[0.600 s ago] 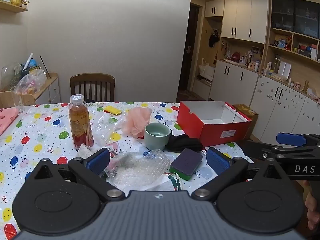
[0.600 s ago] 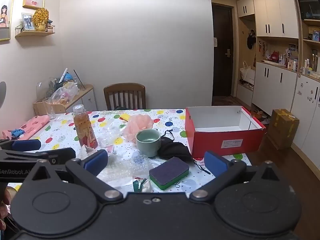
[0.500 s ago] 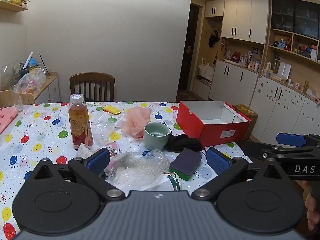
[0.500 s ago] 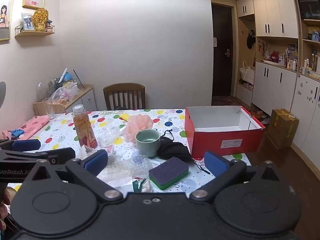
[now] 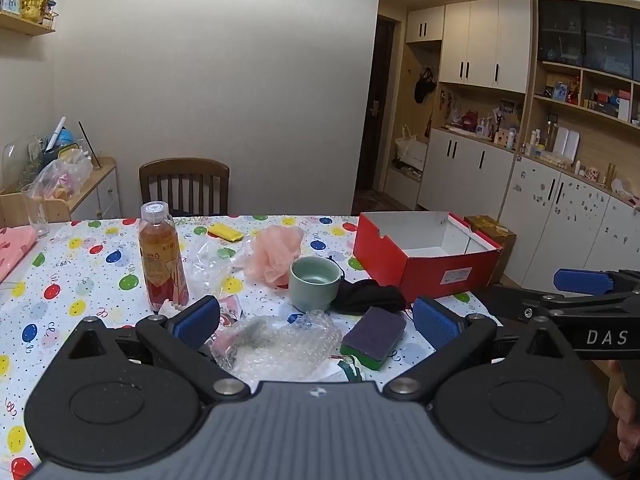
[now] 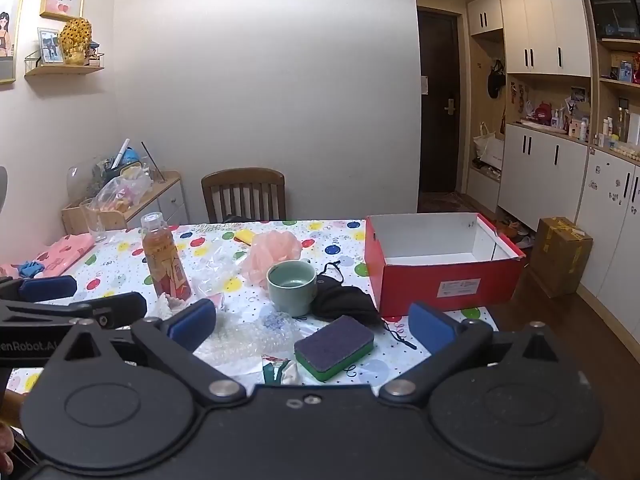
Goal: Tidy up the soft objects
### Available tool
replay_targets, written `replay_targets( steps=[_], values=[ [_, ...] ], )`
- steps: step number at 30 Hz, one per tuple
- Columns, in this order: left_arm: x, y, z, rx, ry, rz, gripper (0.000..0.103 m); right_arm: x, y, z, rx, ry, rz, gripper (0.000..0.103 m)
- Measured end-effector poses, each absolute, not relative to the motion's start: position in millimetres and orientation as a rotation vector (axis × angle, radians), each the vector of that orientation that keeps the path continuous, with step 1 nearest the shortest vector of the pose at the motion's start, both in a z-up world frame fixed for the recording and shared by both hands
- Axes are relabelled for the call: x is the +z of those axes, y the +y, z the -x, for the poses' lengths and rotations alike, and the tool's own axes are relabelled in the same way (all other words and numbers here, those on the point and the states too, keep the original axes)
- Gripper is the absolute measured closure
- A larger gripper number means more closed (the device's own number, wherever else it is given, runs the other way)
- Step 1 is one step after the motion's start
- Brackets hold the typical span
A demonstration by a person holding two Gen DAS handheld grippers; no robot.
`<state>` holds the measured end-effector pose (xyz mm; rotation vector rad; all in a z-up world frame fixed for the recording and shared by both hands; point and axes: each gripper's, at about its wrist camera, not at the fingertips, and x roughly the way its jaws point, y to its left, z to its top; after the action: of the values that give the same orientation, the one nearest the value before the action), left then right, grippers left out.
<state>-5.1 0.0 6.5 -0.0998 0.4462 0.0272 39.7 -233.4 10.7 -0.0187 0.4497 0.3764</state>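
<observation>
Nothing has moved: both claws wait over the table.
The left gripper (image 5: pixel 316 322) and right gripper (image 6: pixel 312 322) gape wide, holding nothing; the sponge (image 6: pixel 334 347) lies at 12 o'clock.

**Soft things scattered beside an open red box**

A purple-topped sponge (image 6: pixel 334 346) with a green base lies flat near the desk's front edge. Just behind it a crumpled black mask (image 6: pixel 344 300) touches the front of the red box (image 6: pixel 444 288), which stands open and empty. A pink mesh pouf (image 6: pixel 274 254) sits farther back. Clear bubble wrap (image 5: pixel 280 344) lies crumpled left of the sponge.
</observation>
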Motion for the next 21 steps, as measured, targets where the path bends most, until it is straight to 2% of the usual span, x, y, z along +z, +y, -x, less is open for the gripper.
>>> replay_targets(
  steps=[21],
  values=[
    [5.8, 6.2, 6.4, 0.03, 0.439, 0.119, 0.0, 9.8, -228.5, -40.6, 0.372, 0.453, 0.026, 0.0]
  ],
)
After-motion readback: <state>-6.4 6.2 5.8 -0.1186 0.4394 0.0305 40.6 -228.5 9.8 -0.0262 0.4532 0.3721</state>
